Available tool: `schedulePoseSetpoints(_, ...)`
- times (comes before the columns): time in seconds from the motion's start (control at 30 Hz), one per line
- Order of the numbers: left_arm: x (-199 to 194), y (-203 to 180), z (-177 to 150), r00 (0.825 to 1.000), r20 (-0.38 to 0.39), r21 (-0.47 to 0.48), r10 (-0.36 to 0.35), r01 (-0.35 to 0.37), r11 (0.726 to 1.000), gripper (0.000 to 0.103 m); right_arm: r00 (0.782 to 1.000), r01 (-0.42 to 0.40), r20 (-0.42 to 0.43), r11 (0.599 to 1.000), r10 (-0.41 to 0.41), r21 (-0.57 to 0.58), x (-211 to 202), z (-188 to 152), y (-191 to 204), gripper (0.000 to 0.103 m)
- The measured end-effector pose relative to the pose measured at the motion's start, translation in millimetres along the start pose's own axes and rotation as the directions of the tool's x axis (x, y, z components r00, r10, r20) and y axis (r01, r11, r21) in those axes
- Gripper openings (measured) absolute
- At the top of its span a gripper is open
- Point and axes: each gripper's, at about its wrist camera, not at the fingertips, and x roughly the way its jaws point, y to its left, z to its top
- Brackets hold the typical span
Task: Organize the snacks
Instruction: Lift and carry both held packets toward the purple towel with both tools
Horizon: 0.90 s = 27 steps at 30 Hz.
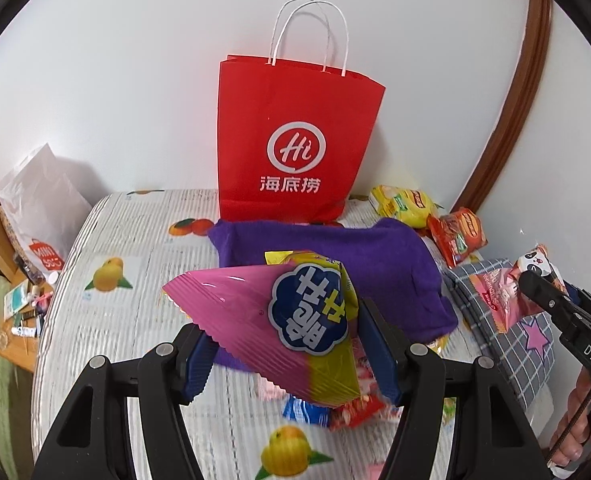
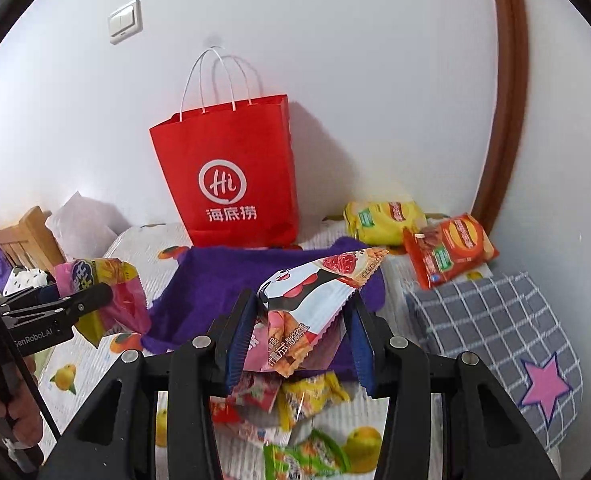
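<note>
Left gripper [image 1: 291, 354]: jaws part-way closed, clamped on a pink-and-yellow foil snack bag with a blue cloud label [image 1: 279, 316], held clear of the bed
Right gripper [image 2: 301, 344]: jaws narrower, pinching a white-and-pink plastic snack packet with a panda print [image 2: 295, 308], also lifted off the bed
Red paper carrier bag with white twine handles [image 1: 295, 140]: upright against the wall at the far edge of the bed, mouth open; contents hidden
Purple folded towel [image 1: 375, 256]: on the bed between the grippers and the bag
Yellow crisp packet [image 2: 383, 220]: lying right of the bag, untouched
Orange-red crisp packet [image 2: 447, 250]: just beside the yellow one, untouched
Loose small wrapped sweets, red, yellow and green [image 2: 295, 412]: scattered on the fruit-print bedcover [image 1: 127, 220] under the grippers
Progress: judged mid-task; two packets in hand, none visibly stowed
Remaining: both held packets, two crisp packets and the loose sweets
</note>
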Motion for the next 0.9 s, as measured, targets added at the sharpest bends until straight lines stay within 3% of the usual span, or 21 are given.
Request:
schedulePoseSetpoints(0.57, 84, 1, 41, 0.998, -0.048, 0.021, 0.039, -0.038, 0.999, 0.064, 0.998, -0.008, -0.064, 0.997, 0.003, -0.083, 104, 37, 1, 0.045)
schedulePoseSetpoints(0.9, 127, 2, 57, 0.997, -0.07, 0.004, 0.029, -0.029, 1.0, 0.064, 0.997, -0.019, -0.073, 0.996, 0.013, -0.089, 144, 57, 2, 0.045)
